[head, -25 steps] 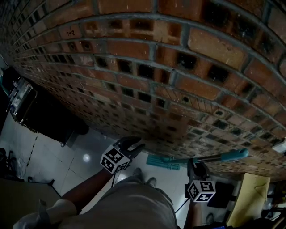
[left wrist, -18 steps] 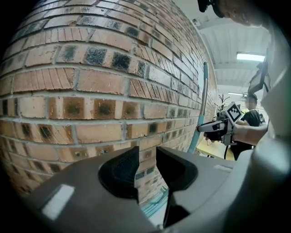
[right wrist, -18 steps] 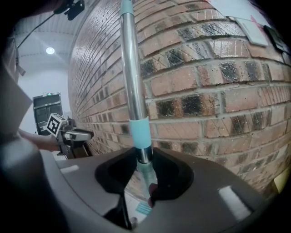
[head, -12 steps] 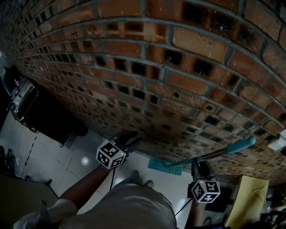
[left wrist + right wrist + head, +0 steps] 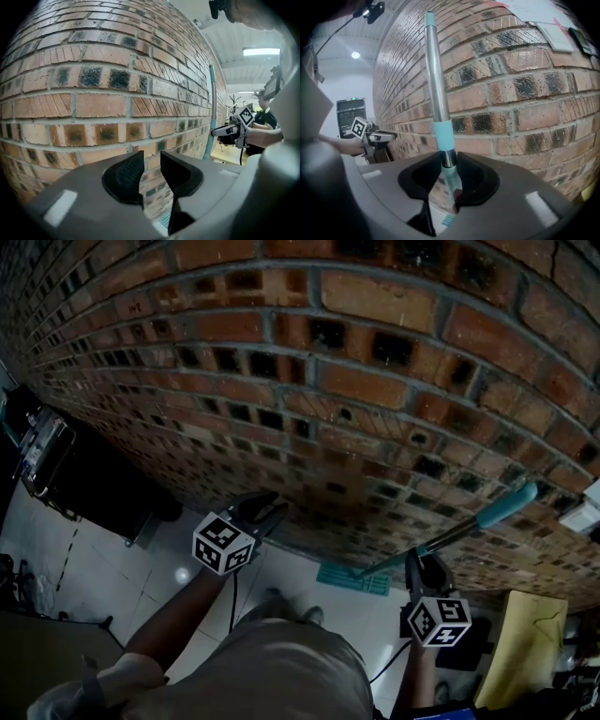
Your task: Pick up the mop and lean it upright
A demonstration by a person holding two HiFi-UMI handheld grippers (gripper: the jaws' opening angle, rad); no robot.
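The mop has a silver handle with a teal grip end and a teal flat head resting on the floor by the brick wall. My right gripper is shut on the lower handle, which rises steeply in front of the bricks; the mop head shows below the jaws. My left gripper hovers near the wall to the left, apart from the mop. Its jaws stand slightly apart with nothing between them. From it I see the handle and the right gripper.
A black cabinet stands against the wall at the left on the white tile floor. A yellow board lies at the lower right. A white box is fixed on the wall at the right edge. My shoes are below.
The mop handle has tilted up steeper against the wall, its teal end rising. The right gripper shifted slightly right with it. The left gripper rose and drifted left.
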